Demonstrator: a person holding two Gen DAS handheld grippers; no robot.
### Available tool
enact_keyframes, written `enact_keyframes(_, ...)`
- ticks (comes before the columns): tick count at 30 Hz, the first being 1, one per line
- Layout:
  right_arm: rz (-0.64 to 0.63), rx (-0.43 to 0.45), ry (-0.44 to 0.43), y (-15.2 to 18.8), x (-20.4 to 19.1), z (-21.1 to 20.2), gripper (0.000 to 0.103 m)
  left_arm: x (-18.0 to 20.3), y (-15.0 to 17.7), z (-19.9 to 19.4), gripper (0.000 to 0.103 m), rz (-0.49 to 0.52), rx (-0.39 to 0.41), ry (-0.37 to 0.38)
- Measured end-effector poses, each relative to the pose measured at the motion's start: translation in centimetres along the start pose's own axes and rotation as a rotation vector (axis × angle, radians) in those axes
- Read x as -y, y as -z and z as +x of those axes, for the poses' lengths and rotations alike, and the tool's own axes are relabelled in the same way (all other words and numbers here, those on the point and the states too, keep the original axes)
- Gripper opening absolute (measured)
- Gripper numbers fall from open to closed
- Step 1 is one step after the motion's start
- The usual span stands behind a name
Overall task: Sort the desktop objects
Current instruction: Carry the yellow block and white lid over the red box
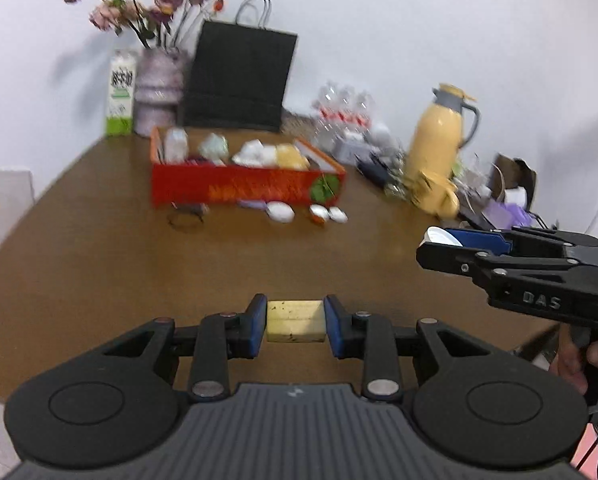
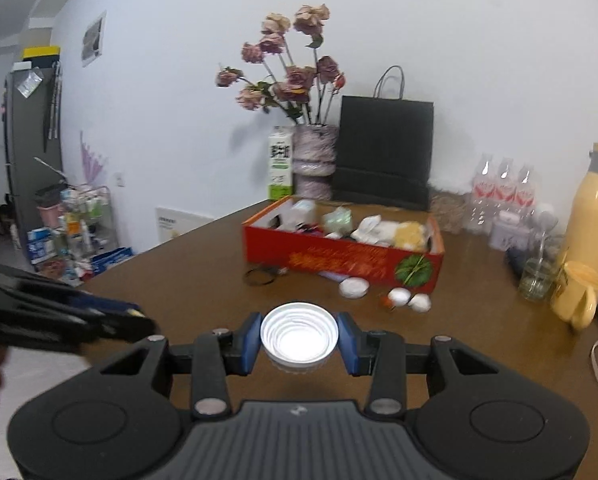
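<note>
My left gripper (image 1: pixel 295 322) is shut on a pale yellow block (image 1: pixel 295 320), held above the brown table (image 1: pixel 99 248). My right gripper (image 2: pixel 299 340) is shut on a white ribbed lid (image 2: pixel 299 334), open side up; it also shows in the left wrist view (image 1: pixel 443 246), right of the left gripper. A red box (image 1: pixel 247 184) (image 2: pixel 341 258) with several small items inside stands mid-table. Small white lids (image 1: pixel 281 211) (image 2: pixel 353 288) and a black loop (image 1: pixel 185 218) (image 2: pixel 261 276) lie in front of it.
A vase of flowers (image 2: pixel 313 162), a milk carton (image 2: pixel 279 164) and a black paper bag (image 2: pixel 383 156) stand at the back. Water bottles (image 2: pixel 503 194), a yellow thermos (image 1: pixel 437 136) and a yellow cup (image 2: pixel 577 294) crowd the right side. The left gripper (image 2: pixel 79 320) shows at left.
</note>
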State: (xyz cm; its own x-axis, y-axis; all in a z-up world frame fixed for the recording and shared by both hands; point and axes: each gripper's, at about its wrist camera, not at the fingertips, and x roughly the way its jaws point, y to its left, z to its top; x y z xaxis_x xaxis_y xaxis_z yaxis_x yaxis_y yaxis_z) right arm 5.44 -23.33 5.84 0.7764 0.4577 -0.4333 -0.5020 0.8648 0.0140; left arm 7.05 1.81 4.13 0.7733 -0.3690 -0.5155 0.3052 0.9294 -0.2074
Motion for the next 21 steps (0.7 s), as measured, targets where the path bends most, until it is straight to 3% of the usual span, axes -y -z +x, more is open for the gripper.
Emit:
enact_keyframes(7,-0.001,-0.064,-0.013,2.7,-1.2,-1.3,0.039,0.6,0.6,-0.4,0.032,0.013,0.008,0.016)
enact_keyframes(14,0.007,-0.047,-0.014,1.9,-0.7,-0.6,0.039,1.1,0.9,0.1,0.032,0.044,-0.003,0.024)
enact_keyframes(21,0.026,-0.085,-0.015,2.0,0.1,1.5,0.039,0.0,0.7,1.6,0.032,0.011,-0.029,0.018)
